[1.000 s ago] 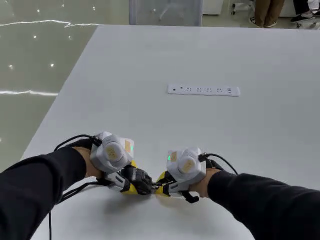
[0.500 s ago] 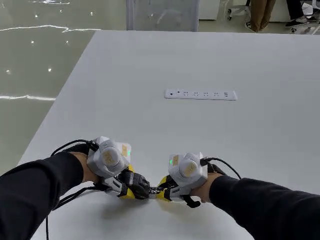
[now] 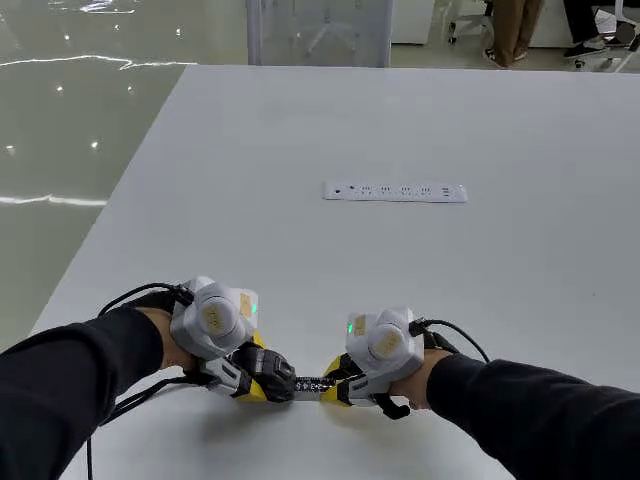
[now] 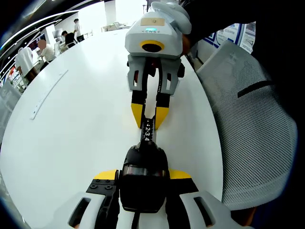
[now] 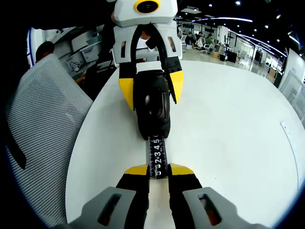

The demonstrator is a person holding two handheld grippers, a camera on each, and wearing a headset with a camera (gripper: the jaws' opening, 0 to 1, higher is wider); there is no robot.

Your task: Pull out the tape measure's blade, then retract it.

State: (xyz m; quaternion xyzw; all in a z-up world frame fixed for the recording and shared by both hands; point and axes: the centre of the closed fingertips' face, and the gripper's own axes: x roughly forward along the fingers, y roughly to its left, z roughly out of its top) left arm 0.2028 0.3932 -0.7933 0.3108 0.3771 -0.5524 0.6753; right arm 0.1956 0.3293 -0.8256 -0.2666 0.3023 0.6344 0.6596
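Observation:
A black tape measure case (image 3: 267, 372) lies low on the white table near its front edge. My left gripper (image 3: 252, 376) is shut on the case (image 4: 144, 177), yellow-tipped jaws on both sides. A short length of numbered blade (image 3: 311, 384) runs from the case to my right gripper (image 3: 334, 386), which is shut on the blade's end (image 5: 157, 164). In the left gripper view the blade (image 4: 147, 130) reaches the right gripper (image 4: 149, 112) facing it. In the right gripper view the case (image 5: 152, 107) sits between the left gripper's jaws.
A white power strip (image 3: 395, 192) lies flat mid-table, well beyond both grippers. The table (image 3: 330, 130) stretches wide behind it. A grey mesh chair (image 4: 248, 124) stands close by the table's near edge. Cables trail from both grippers.
The grippers have moved apart a little and a short stretch of numbered blade now shows between them. The head view has tilted slightly.

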